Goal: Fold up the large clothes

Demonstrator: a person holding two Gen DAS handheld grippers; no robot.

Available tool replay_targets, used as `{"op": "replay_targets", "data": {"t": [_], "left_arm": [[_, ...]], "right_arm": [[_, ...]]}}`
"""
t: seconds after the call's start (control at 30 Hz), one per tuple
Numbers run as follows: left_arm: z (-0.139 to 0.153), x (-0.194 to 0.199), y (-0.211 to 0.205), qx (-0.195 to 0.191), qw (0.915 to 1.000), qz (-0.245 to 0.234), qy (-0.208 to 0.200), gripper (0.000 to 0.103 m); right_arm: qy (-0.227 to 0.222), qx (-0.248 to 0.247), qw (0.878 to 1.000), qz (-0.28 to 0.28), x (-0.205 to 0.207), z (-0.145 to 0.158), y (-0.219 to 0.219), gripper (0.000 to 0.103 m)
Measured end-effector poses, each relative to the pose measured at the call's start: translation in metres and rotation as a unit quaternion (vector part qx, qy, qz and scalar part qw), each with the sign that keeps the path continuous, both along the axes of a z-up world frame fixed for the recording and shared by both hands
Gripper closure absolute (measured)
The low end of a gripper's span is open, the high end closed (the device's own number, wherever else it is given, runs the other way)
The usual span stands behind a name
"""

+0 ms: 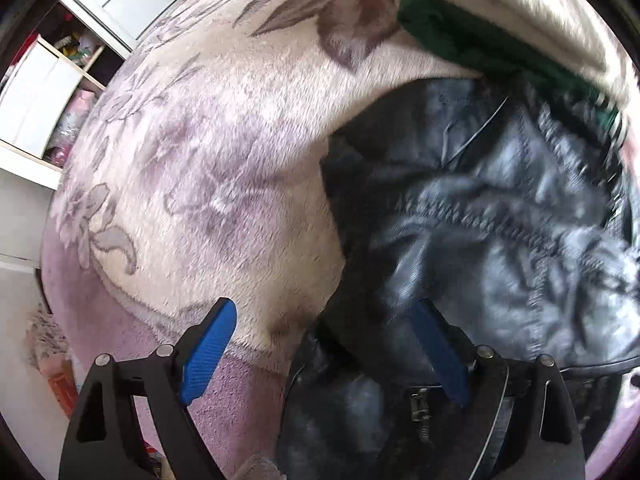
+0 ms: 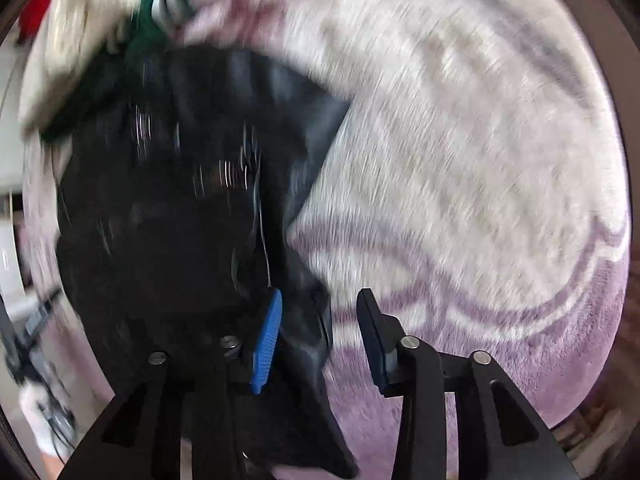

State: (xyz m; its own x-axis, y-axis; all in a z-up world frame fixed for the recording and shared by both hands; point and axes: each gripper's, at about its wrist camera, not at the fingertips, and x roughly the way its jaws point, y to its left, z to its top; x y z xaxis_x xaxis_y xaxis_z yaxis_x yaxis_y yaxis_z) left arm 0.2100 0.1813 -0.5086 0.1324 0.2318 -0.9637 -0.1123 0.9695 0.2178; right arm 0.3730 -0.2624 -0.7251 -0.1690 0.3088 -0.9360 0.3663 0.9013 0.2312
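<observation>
Black leather jacket (image 1: pixel 480 220) edge, blanket (image 1: pixel 208 152) (pink) beside

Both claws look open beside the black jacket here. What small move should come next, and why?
Probably close the right claw on the black leather jacket. Its edge lies in the gap between the open fingers, while the left claw straddles the other edge, also open. The jacket lies rumpled on the floral blanket, so neither side can be lifted to fold until gripped. The right view is blurred, so contact is uncertain.
</observation>
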Motion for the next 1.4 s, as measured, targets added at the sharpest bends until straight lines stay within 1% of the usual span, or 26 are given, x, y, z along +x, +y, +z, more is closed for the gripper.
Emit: {"op": "replay_targets", "data": {"t": [0.07,0.1,0.13,0.17,0.2,0.27,0.3,0.33,0.43,0.47,0.53,0.6,0.63,0.67,0.73,0.77,0.83,0.9,0.93,1.0,1.13,1.17,1.23,1.27,1.33,1.4], "left_arm": [[-0.012,0.005,0.005,0.015,0.9998,0.006,0.007,0.012],[-0.018,0.007,0.007,0.012,0.9998,0.011,0.009,0.012],[-0.024,0.011,0.008,0.007,0.9997,0.019,0.012,0.012],[-0.027,0.015,0.010,0.000,0.9996,0.028,0.012,0.011],[-0.026,0.017,0.012,-0.004,0.9994,0.032,0.011,0.009],[-0.030,0.019,0.014,-0.011,0.9994,0.032,0.009,0.003],[-0.031,0.018,0.014,-0.016,0.9994,0.031,0.008,0.002],[-0.031,0.017,0.016,-0.021,0.9993,0.030,0.007,0.001],[-0.034,0.018,0.029,-0.053,0.9979,0.036,0.012,0.000],[-0.032,0.020,0.033,-0.063,0.9971,0.040,0.017,0.000],[-0.027,0.023,0.042,-0.065,0.9969,0.044,0.009,0.000],[-0.025,0.022,0.042,-0.064,0.9970,0.043,0.003,0.000],[-0.028,0.023,0.043,-0.068,0.9967,0.044,0.006,0.000],[-0.036,0.024,0.044,-0.076,0.9960,0.048,0.009,0.000],[-0.044,0.024,0.046,-0.086,0.9949,0.052,0.011,0.000],[-0.043,0.023,0.045,-0.090,0.9943,0.055,0.009,0.000],[-0.040,0.021,0.042,-0.088,0.9949,0.049,0.006,0.000],[-0.031,0.016,0.038,-0.073,0.9964,0.043,0.001,0.000],[-0.026,0.014,0.041,-0.061,0.9973,0.041,-0.002,0.000],[-0.009,0.004,0.037,-0.019,0.9989,0.041,-0.010,0.000],[0.044,-0.030,0.014,0.023,0.9977,0.052,-0.037,0.000],[0.062,-0.049,0.000,0.042,0.9968,0.052,-0.043,0.000],[0.084,-0.072,-0.029,0.067,0.9954,0.052,-0.045,0.000],[0.095,-0.087,-0.053,0.086,0.9943,0.049,-0.041,0.000],[0.107,-0.105,-0.092,0.115,0.9921,0.035,-0.037,0.000],[0.109,-0.133,-0.144,0.136,0.9904,0.010,-0.020,0.000]], "right_arm": [[0.026,0.025,0.999,0.032,-0.007,-0.022,0.021,0.061],[0.024,0.021,0.999,0.040,-0.003,-0.028,0.030,0.061],[0.017,-0.007,0.998,0.052,-0.003,-0.030,0.035,0.062],[0.000,-0.055,0.997,0.056,-0.004,-0.029,0.034,0.063],[-0.007,-0.066,0.997,0.040,-0.009,-0.028,0.026,0.063],[0.003,-0.048,0.998,-0.038,-0.022,-0.030,0.007,0.063],[0.009,-0.040,0.997,-0.063,-0.027,-0.032,0.002,0.062],[0.014,-0.041,0.997,-0.069,-0.030,-0.030,0.002,0.061],[0.041,-0.049,0.996,-0.064,-0.033,-0.015,0.006,0.061],[0.043,-0.042,0.996,-0.070,-0.037,-0.007,0.008,0.058],[0.032,-0.041,0.996,-0.069,-0.034,0.014,0.011,0.057],[0.021,-0.052,0.997,-0.053,-0.036,0.025,0.014,0.049],[0.019,-0.051,0.997,-0.045,-0.033,0.026,0.009,0.045],[0.015,-0.047,0.998,-0.042,-0.036,0.027,-0.007,0.045],[0.010,-0.043,0.998,-0.035,-0.025,0.008,0.011,0.045],[0.000,-0.062,0.998,-0.024,-0.021,0.004,0.016,0.045],[-0.004,-0.140,0.990,-0.001,-0.013,-0.005,0.020,0.047],[0.013,-0.106,0.993,-0.052,-0.021,-0.019,0.005,0.047],[0.018,-0.095,0.994,-0.058,-0.022,-0.020,0.003,0.046],[0.016,-0.090,0.995,-0.031,-0.018,-0.012,0.004,0.046],[0.019,-0.052,0.998,0.022,-0.028,0.014,0.003,0.045],[0.019,-0.047,0.998,0.036,-0.035,0.023,-0.002,0.043],[0.019,-0.044,0.997,0.065,-0.051,0.042,-0.013,0.043],[0.015,-0.045,0.996,0.078,-0.060,0.052,-0.022,0.043],[0.010,-0.050,0.994,0.095,-0.072,0.070,-0.040,0.043],[0.006,-0.058,0.993,0.104,-0.088,0.081,-0.061,0.043]]}}
